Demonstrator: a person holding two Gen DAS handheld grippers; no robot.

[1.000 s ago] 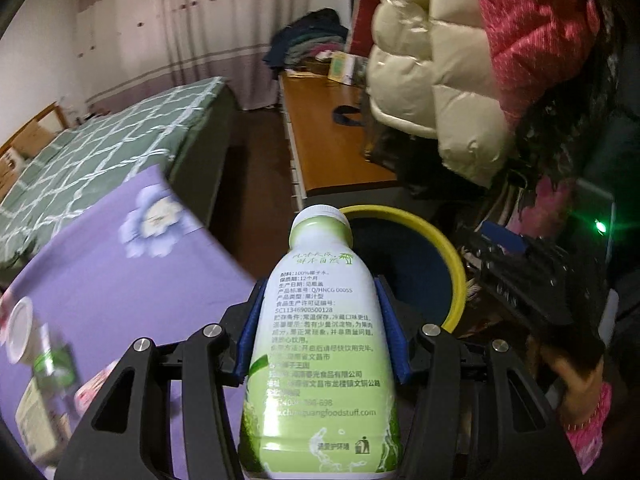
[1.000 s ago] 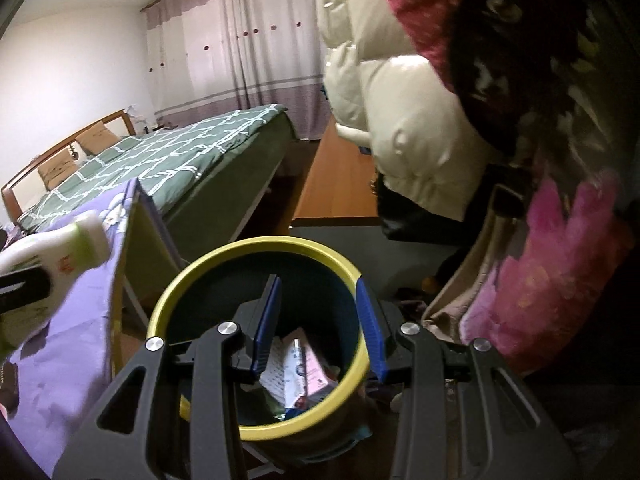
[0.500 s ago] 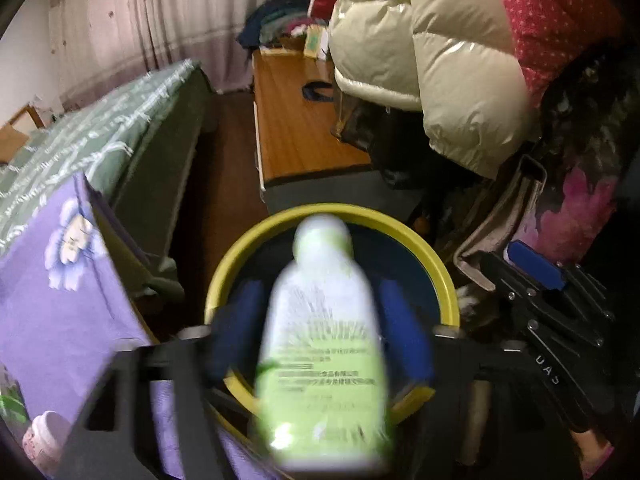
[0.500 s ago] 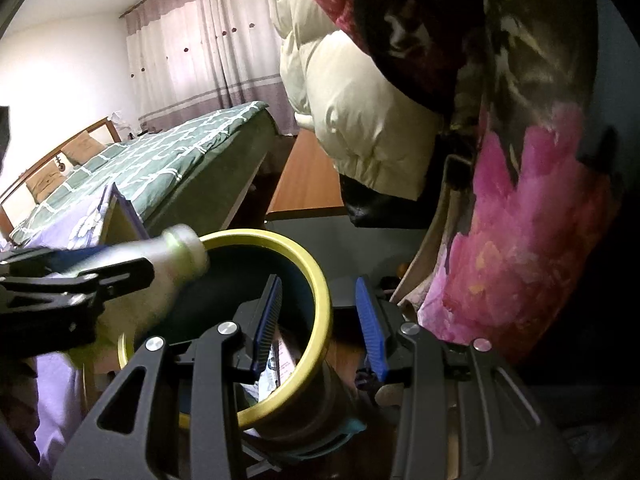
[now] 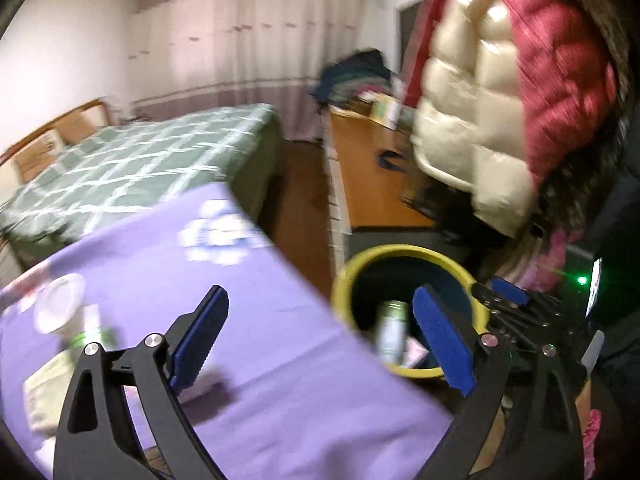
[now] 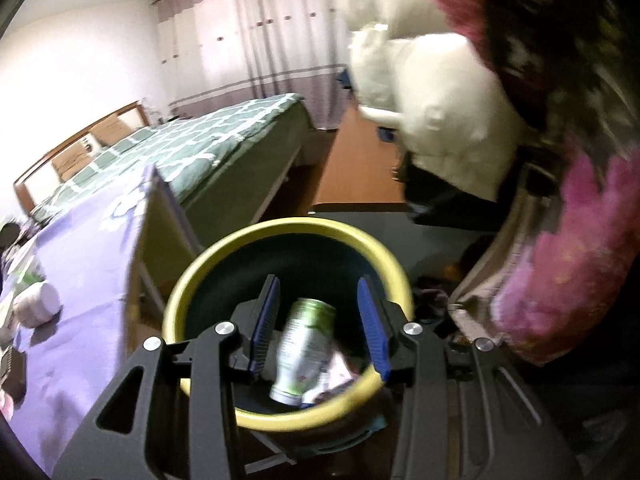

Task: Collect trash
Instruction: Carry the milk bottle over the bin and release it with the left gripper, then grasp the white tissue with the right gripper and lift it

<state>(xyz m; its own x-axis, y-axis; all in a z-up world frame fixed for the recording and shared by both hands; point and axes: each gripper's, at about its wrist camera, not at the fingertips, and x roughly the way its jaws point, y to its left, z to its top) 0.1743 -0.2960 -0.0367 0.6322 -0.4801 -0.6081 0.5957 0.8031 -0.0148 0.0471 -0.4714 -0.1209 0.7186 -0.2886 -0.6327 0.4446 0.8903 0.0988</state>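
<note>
Dim warm indoor light; motion blur is smearing both views. Glare is blooming on the cream puffer jacket (image 5: 472,120). Fisheye bending and dark vignetting are crowding the corners.

The bin (image 6: 208,276) mouth gapes open at 6 o'clock in the right wrist view, its floor partly taken up by a bottle (image 6: 306,354) and wrappers. The purple table (image 5: 280,360) edge stands just beside it at 9 o'clock, and coats (image 6: 460,128) hang low over it from 1 to 3 o'clock. At 12 o'clock a bare floor strip (image 5: 300,200) runs between bed (image 5: 140,164) and bench (image 5: 372,192).
</note>
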